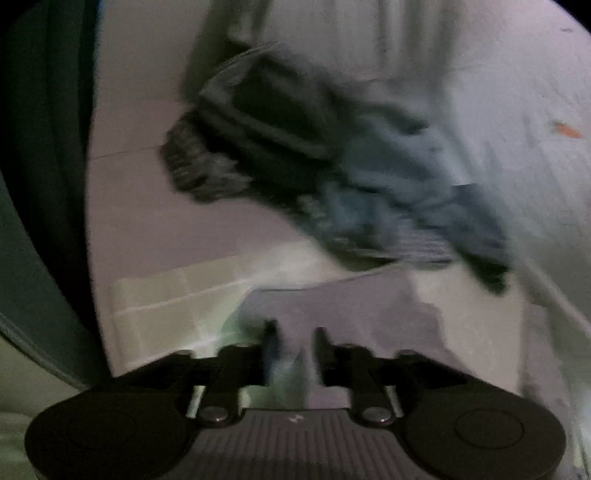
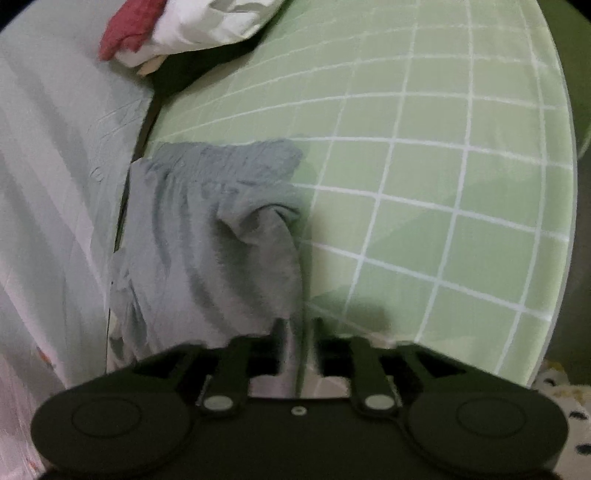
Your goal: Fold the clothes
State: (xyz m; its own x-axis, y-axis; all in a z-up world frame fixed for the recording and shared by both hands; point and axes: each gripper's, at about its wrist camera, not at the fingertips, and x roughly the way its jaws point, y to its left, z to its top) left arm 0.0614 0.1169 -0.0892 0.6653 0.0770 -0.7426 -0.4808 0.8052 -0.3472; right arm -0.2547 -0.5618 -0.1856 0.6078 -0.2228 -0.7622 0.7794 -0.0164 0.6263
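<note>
A grey garment [image 2: 207,229] with a gathered waistband lies flat on a green checked sheet [image 2: 424,184]. Its right edge runs between the fingers of my right gripper [image 2: 298,332]. The jaws stand apart and do not press the cloth. The left wrist view is blurred. There my left gripper [image 1: 295,339] hangs with its jaws apart over a flat grey patch of cloth [image 1: 340,310]. I cannot tell whether cloth lies between those fingers. A heap of dark blue and grey clothes [image 1: 332,166] lies farther off on a pale cover.
A white pillow [image 2: 207,22] and a red cloth [image 2: 129,29] lie at the top of the right wrist view. A pale cover [image 2: 48,177] lies left of the grey garment, with a dark gap between. A dark teal fabric [image 1: 44,147] fills the left wrist view's left side.
</note>
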